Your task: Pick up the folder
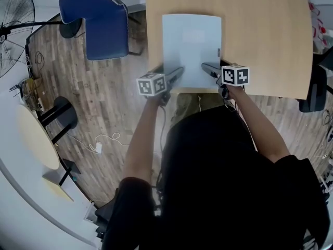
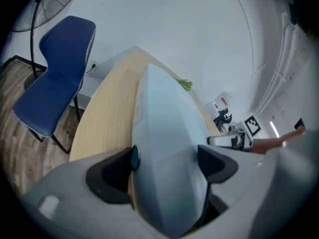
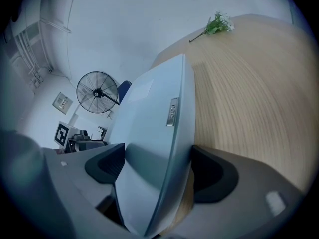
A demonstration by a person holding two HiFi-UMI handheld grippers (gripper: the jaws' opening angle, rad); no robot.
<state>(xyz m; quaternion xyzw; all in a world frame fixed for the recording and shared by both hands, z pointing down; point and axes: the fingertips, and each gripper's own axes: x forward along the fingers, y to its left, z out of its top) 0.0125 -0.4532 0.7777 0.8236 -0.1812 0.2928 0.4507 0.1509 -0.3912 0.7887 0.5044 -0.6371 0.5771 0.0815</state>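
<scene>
A pale grey-blue folder (image 1: 191,48) lies flat on the light wooden table (image 1: 260,35), its near edge at the table's front edge. My left gripper (image 1: 177,73) is at the folder's near left corner and my right gripper (image 1: 208,67) at its near right corner. In the left gripper view the folder (image 2: 164,118) runs between the wide-spread jaws of the left gripper (image 2: 167,158); one pad lies against its edge, the other stands off. In the right gripper view the folder (image 3: 149,108) likewise sits inside the right gripper (image 3: 157,166), whose jaws stand wide apart.
A blue chair (image 1: 99,20) stands left of the table and a black chair (image 1: 315,90) at its right edge. A standing fan (image 1: 13,25) and a round side table (image 1: 36,137) are on the left floor. A green sprig (image 3: 217,24) lies at the table's far side.
</scene>
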